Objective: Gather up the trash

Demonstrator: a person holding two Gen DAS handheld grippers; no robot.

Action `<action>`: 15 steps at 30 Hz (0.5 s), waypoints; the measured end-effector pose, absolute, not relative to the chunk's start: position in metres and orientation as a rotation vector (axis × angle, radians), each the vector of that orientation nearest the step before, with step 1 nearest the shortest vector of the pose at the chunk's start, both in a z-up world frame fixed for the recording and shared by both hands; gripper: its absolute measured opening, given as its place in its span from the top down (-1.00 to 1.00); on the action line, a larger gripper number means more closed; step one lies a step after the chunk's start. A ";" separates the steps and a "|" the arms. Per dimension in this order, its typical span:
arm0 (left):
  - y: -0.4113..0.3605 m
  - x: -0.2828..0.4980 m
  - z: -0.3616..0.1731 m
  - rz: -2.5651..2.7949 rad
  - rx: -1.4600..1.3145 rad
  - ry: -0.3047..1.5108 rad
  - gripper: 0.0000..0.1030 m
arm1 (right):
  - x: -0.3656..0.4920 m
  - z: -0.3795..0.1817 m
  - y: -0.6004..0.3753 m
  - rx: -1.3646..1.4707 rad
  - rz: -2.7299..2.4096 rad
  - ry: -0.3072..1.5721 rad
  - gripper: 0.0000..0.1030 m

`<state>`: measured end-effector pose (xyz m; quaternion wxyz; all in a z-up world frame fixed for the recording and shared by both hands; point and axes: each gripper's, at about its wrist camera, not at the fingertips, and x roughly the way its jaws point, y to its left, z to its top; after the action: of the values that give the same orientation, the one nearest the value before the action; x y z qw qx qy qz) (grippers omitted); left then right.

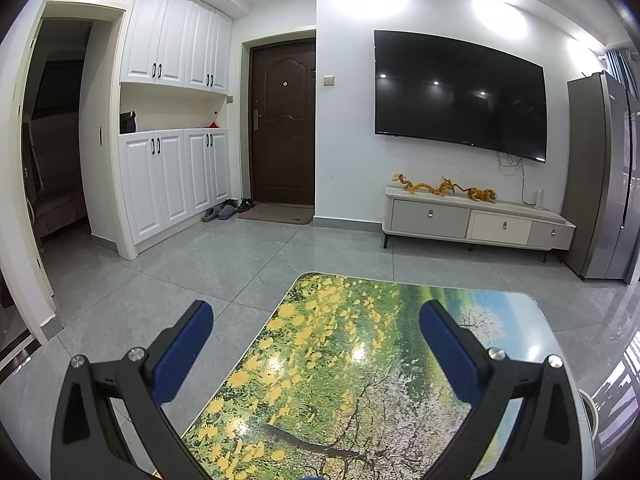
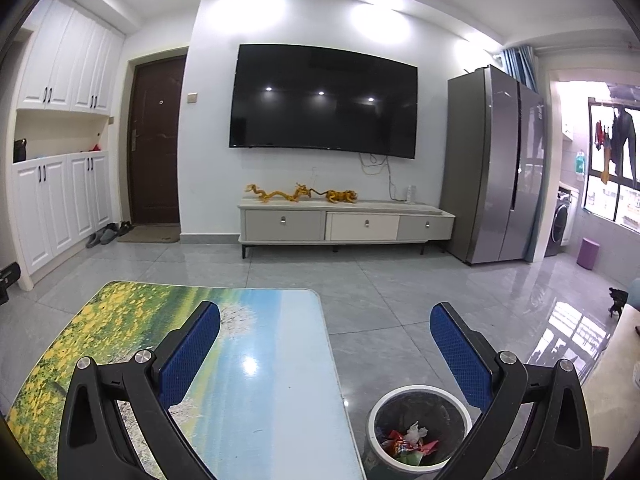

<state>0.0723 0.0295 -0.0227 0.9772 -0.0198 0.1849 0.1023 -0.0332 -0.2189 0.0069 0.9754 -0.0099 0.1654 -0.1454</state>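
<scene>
A round trash bin (image 2: 376,424) with a white rim and a dark liner stands on the floor right of the table; its rim also shows in the left wrist view (image 1: 591,412). Crumpled colourful wrappers (image 2: 408,442) lie inside it. My right gripper (image 2: 325,322) is open and empty, held above the table's right edge and the bin. My left gripper (image 1: 316,320) is open and empty above the low table (image 1: 340,360), whose top bears a flower-and-landscape print (image 2: 248,380). No trash shows on the table.
Grey tiled floor (image 1: 240,264) lies ahead. A TV cabinet (image 2: 344,224) stands under a wall TV (image 2: 324,100), with a fridge (image 2: 492,160) to its right. White cupboards (image 1: 172,184), a brown door (image 1: 282,120) and slippers (image 1: 220,212) are at left. A sofa edge (image 2: 616,360) is at far right.
</scene>
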 end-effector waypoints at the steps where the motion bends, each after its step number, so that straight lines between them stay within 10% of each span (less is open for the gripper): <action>1: 0.030 0.073 -0.024 0.207 -0.040 0.375 -1.00 | -0.033 0.006 -0.220 -0.019 -0.299 0.334 -1.00; 15: 0.033 0.072 -0.031 0.216 -0.055 0.381 -1.00 | -0.036 0.004 -0.231 -0.001 -0.333 0.326 -1.00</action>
<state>0.0724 0.0329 -0.0305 0.9757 -0.0275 0.1891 0.1073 -0.0364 -0.2314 0.0043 0.9730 -0.0005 0.1615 -0.1651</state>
